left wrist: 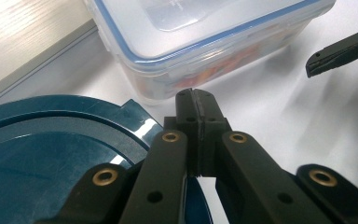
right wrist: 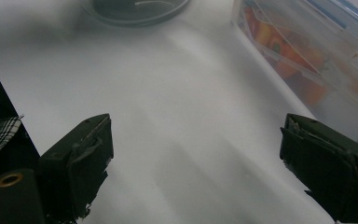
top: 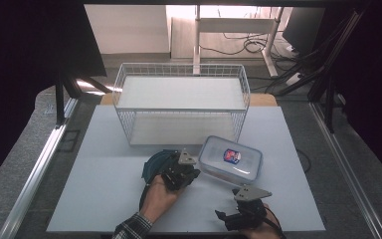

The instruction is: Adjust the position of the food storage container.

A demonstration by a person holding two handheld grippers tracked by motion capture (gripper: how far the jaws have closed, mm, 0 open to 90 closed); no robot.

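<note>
A clear plastic food box (top: 230, 158) with a blue-rimmed lid and a red and blue label lies on the white board in front of the wire basket. It holds orange food (right wrist: 279, 44). A dark teal round lid (top: 155, 164) lies left of it. My left gripper (top: 191, 174) sits between the two, over the lid's right edge. Its jaws (left wrist: 196, 100) are shut with nothing between them and point at the food box (left wrist: 205, 42), with the teal lid (left wrist: 51, 144) beside them. My right gripper (top: 234, 214) hovers near the front edge, open and empty (right wrist: 196, 163), with the box (right wrist: 317, 56) ahead to its right.
A white wire basket (top: 181, 72) stands at the back of the white board (top: 104, 199). Metal rails (top: 40, 164) run along both sides. Black stands and cables are on the floor behind. A checked sleeve (top: 132, 229) comes in at the bottom.
</note>
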